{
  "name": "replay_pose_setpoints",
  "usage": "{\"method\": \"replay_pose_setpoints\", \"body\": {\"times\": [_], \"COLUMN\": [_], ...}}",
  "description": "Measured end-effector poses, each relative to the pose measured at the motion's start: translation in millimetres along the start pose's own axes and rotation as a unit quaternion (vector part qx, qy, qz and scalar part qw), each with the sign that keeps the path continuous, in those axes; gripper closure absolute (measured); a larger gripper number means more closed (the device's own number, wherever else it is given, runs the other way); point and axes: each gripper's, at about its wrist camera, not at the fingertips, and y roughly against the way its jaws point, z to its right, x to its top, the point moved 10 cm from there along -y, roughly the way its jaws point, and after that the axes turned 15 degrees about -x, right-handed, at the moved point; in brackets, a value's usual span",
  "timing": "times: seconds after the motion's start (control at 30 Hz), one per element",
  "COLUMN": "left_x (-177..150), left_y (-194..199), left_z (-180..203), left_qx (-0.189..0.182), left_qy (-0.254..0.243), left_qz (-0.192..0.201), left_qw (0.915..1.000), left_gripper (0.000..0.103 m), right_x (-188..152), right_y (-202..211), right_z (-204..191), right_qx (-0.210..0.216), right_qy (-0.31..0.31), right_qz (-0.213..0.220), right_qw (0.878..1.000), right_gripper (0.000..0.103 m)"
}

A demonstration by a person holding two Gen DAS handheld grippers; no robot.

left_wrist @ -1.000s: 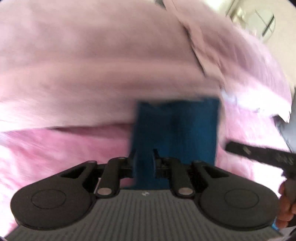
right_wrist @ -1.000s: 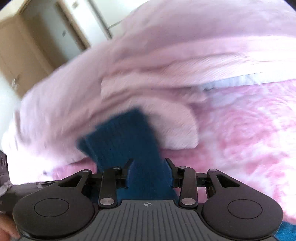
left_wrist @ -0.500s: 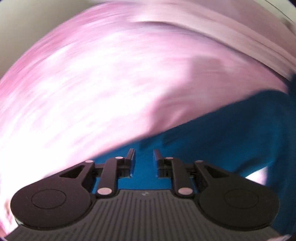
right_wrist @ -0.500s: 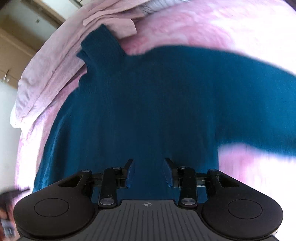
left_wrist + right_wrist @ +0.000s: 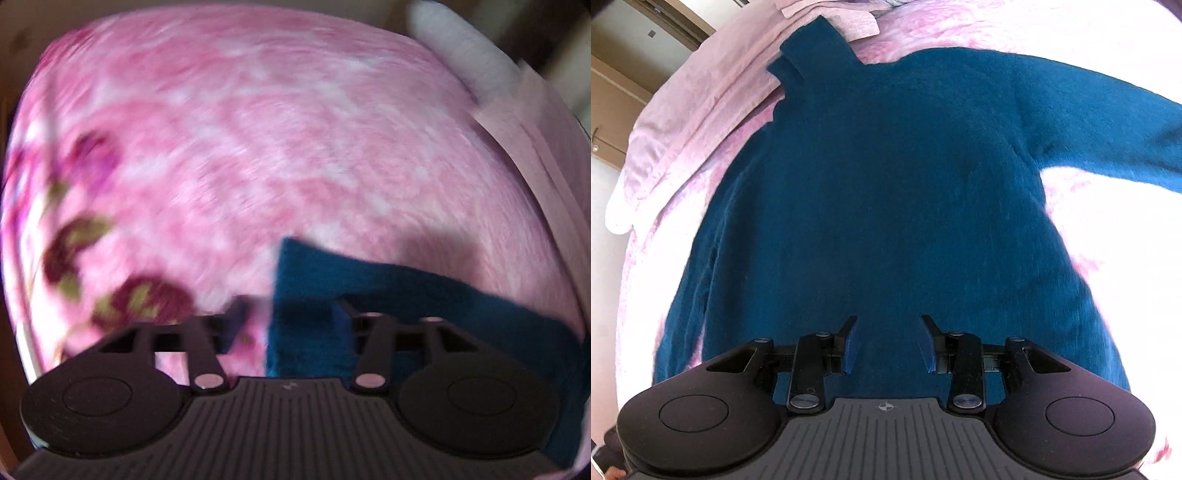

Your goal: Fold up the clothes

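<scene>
A teal sweater [image 5: 879, 192] is laid flat on a bed covered by a pink floral blanket [image 5: 280, 140]. In the right wrist view, its high collar [image 5: 816, 55] is directed away from the camera and rests against a pale pink folded sheet [image 5: 701, 110] at the far edge of the bed. One sleeve [image 5: 1108, 122] is spread out to the right; the other sleeve [image 5: 698, 280] is laid down along the left side of the body.

The right hand-held gripper [image 5: 888, 341] is positioned over the lower body of the sweater. Its fingers are spread apart and nothing is gripped between them.

In the left wrist view, which is blurred by motion, a sleeve end [image 5: 317, 295] of the sweater is seen lying on the blanket. The left hand-held gripper [image 5: 288, 321] is held with its fingers wide apart; the right finger is located over the sleeve cloth and the left finger over bare blanket. Nothing is clamped.

A white pillow [image 5: 461, 55] is placed at the far right corner of the bed, beside the pale pink sheet. Wooden cabinet doors [image 5: 613, 92] are visible beyond the bed in the right wrist view.
</scene>
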Motion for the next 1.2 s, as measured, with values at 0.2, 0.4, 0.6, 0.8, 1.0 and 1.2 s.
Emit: {"method": "replay_pose_setpoints", "body": {"times": [0.2, 0.4, 0.6, 0.8, 1.0, 1.2], "left_x": [47.8, 87.7, 63.9, -2.7, -108.6, -181.6], "left_y": [25.5, 27.8, 7.4, 35.9, 30.3, 33.5], "left_z": [52.1, 25.6, -24.3, 66.5, 180.1, 242.5], "left_qx": [-0.003, 0.093, 0.196, 0.052, -0.074, -0.100], "left_qy": [-0.190, -0.293, -0.204, -0.171, -0.168, -0.183], "left_qz": [0.065, 0.095, 0.035, 0.009, -0.070, -0.093], "left_qw": [0.9795, 0.9467, 0.9585, 0.9838, 0.9805, 0.9737], "left_gripper": [0.098, 0.099, 0.101, 0.088, 0.088, 0.088], "right_x": [-24.9, -40.5, -56.1, -41.1, -18.7, 18.0], "right_y": [8.3, 17.9, 27.6, 63.2, 81.8, 83.1], "right_z": [10.1, 30.9, 51.8, 140.7, 289.4, 426.6], "right_qx": [-0.019, -0.028, -0.036, -0.024, -0.025, 0.010], "right_qy": [-0.016, -0.030, -0.044, -0.153, -0.334, -0.471], "right_qz": [0.000, 0.006, 0.011, 0.054, 0.109, 0.176], "right_qw": [1.000, 0.999, 0.998, 0.986, 0.936, 0.864], "right_gripper": [0.065, 0.065, 0.065, 0.058, 0.045, 0.045]}}
